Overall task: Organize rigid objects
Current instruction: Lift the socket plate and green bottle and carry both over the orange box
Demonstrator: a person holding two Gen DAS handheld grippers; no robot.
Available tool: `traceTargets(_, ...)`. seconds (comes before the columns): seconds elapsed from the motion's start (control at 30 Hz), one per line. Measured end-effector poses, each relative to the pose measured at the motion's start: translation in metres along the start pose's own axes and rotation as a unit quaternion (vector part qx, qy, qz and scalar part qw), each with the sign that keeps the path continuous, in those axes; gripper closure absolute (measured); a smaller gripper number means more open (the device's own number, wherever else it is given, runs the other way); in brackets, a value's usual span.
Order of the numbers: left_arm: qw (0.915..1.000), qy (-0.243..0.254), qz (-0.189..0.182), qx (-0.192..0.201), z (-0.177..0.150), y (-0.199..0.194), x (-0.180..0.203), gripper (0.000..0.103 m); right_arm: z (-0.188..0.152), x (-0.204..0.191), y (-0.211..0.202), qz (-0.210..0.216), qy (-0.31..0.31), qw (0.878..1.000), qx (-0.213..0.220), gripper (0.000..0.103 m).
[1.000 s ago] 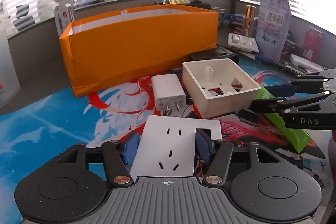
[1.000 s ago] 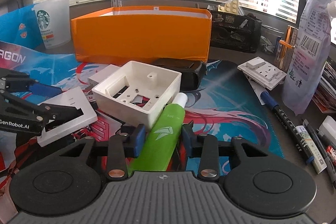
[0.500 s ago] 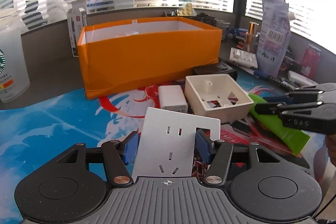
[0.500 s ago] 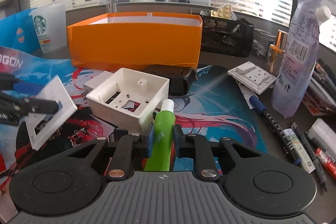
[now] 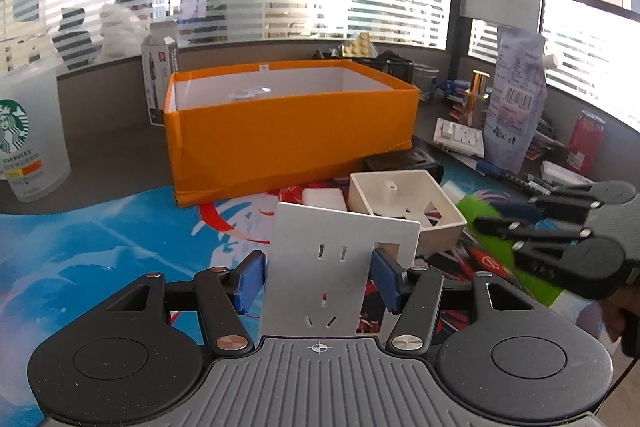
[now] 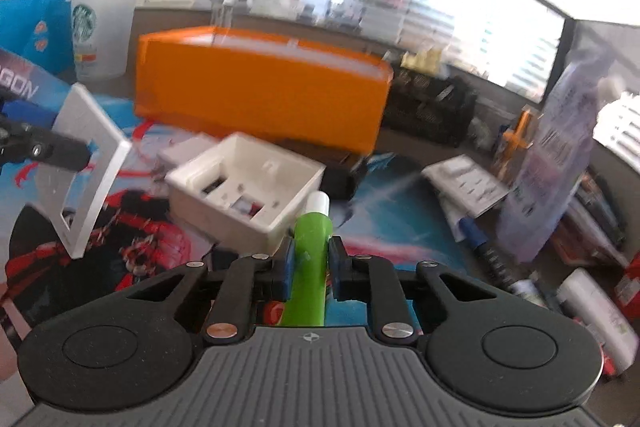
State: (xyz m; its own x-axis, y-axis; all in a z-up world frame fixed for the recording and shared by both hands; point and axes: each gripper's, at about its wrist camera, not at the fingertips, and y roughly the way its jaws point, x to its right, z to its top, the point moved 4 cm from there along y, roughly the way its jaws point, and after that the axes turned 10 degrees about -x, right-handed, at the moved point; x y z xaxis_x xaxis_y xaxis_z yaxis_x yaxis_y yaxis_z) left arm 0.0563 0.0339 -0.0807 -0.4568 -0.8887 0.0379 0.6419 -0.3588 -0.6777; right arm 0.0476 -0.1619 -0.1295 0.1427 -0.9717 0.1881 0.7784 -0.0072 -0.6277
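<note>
Left wrist view: my left claw is clamped on the white socket plate, which now stands higher than a second ago, its top edge overlapping the white junction box at frame centre. My right claw stays shut on the green tube, lifted further off the table and blurred. The orange box sits above centre, nearer the frame middle than before. A Starbucks cup stands at far left before striped glass partitions.
</note>
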Motion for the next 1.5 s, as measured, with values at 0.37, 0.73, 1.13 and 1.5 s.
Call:
traceTargets(0.37, 1.0000, -0.008, 0.001, 0.000, 0.015, -0.003, -0.007, 0.075, 0.025, 0.015, -0.026, 0.016, 0.034, 0.998, 0.043, 0.088)
traceTargets(0.73, 0.9994, -0.028, 0.005, -0.022, -0.001, 0.017, 0.002, 0.000, 0.022, 0.018, -0.027, 0.015, 0.043, 0.998, 0.045, 0.088)
traceTargets(1.13, 0.9941, -0.041, 0.071, -0.072, -0.016, 0.065, 0.027, 0.004, 0.019, 0.019, -0.017, 0.026, 0.049, 0.998, 0.033, 0.088)
traceTargets(1.5, 0.9940, -0.067, 0.084, -0.019, 0.000, 0.027, 0.010, 0.009, 0.026, 0.027, -0.026, 0.018, 0.054, 0.997, 0.049, 0.088)
